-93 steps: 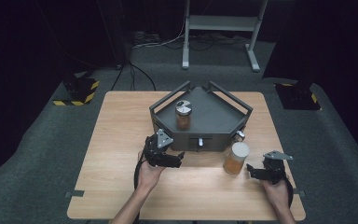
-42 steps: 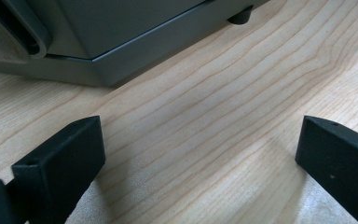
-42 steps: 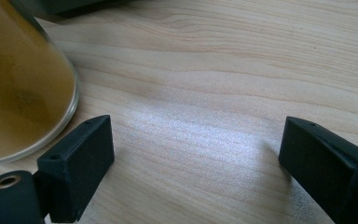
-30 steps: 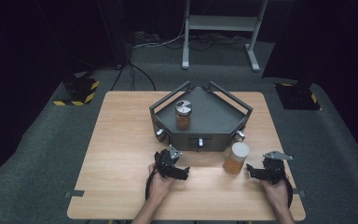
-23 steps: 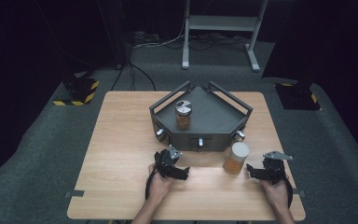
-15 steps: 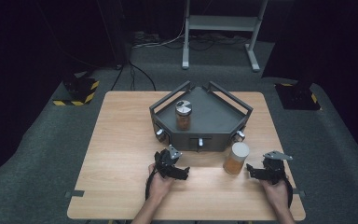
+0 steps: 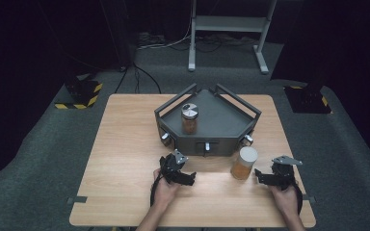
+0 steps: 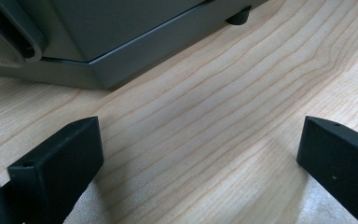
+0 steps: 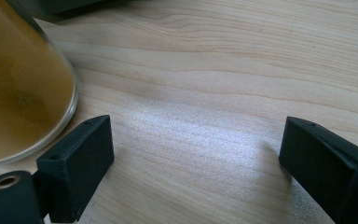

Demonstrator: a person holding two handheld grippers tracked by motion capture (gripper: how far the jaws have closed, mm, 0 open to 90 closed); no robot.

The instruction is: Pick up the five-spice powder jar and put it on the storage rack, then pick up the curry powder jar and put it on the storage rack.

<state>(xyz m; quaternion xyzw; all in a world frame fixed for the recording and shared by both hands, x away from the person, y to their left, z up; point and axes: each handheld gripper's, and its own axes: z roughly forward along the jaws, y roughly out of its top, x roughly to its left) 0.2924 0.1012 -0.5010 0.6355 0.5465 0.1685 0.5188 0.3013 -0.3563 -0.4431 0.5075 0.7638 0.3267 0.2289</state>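
A dark grey angular tray (image 7: 224,137) stands mid-table with a small jar (image 7: 189,118) of brown contents and a silver lid on its deck. A larger jar (image 7: 244,163) with a pale lid stands on the wood in front of the tray's right corner. My left gripper (image 7: 189,179) rests on the table before the tray, open, with bare wood between its jaws (image 8: 196,154). My right gripper (image 7: 260,176) lies just right of the larger jar, open and empty (image 9: 196,149). The jar's amber glass (image 9: 18,88) sits beside its left jaw.
The tray's grey front edge (image 8: 121,60) lies close ahead of the left gripper. Round knobs (image 7: 165,137) stick out of the tray's front faces. The wooden table (image 7: 120,159) has free room at left and along the front edge. Beyond it are a dark floor and a metal stand (image 7: 226,29).
Since the earliest frame my left gripper has shifted a little to the right, toward the table's middle. Over the last second nothing has moved.
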